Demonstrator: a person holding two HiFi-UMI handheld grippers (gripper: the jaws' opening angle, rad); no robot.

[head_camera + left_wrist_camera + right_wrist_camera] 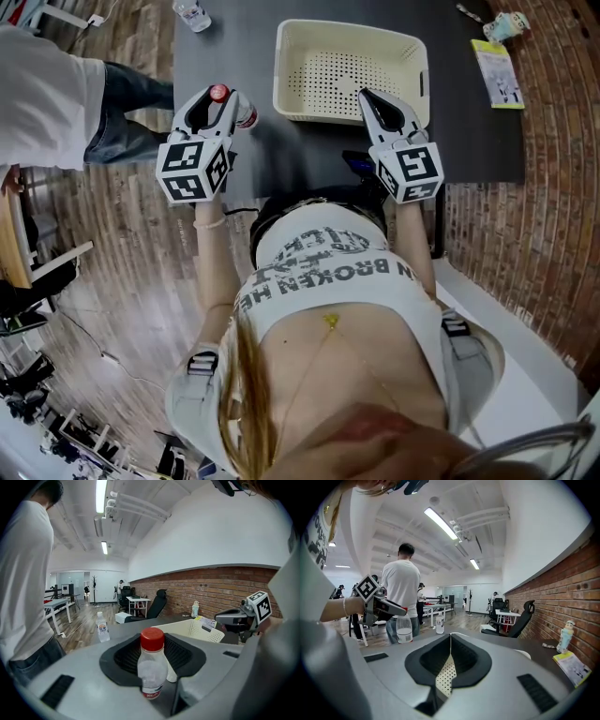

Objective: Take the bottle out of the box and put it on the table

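A clear bottle with a red cap [221, 95] stands upright between the jaws of my left gripper [230, 105], which is shut on it, over the dark table [300, 159] just left of the cream perforated box [352, 70]. In the left gripper view the bottle [152, 665] fills the middle of the jaws, with the box [197, 631] behind to the right. My right gripper [367, 97] hovers at the box's near rim, shut with nothing in it. Through the slit of the right gripper [450, 637] the box's holed floor [446, 672] shows.
A second, white-capped bottle [192, 14] stands at the table's far left corner. A person in a white shirt [47, 94] stands close to the table's left side. A yellow booklet [497, 73] and a small figurine [506, 25] lie far right by the brick wall.
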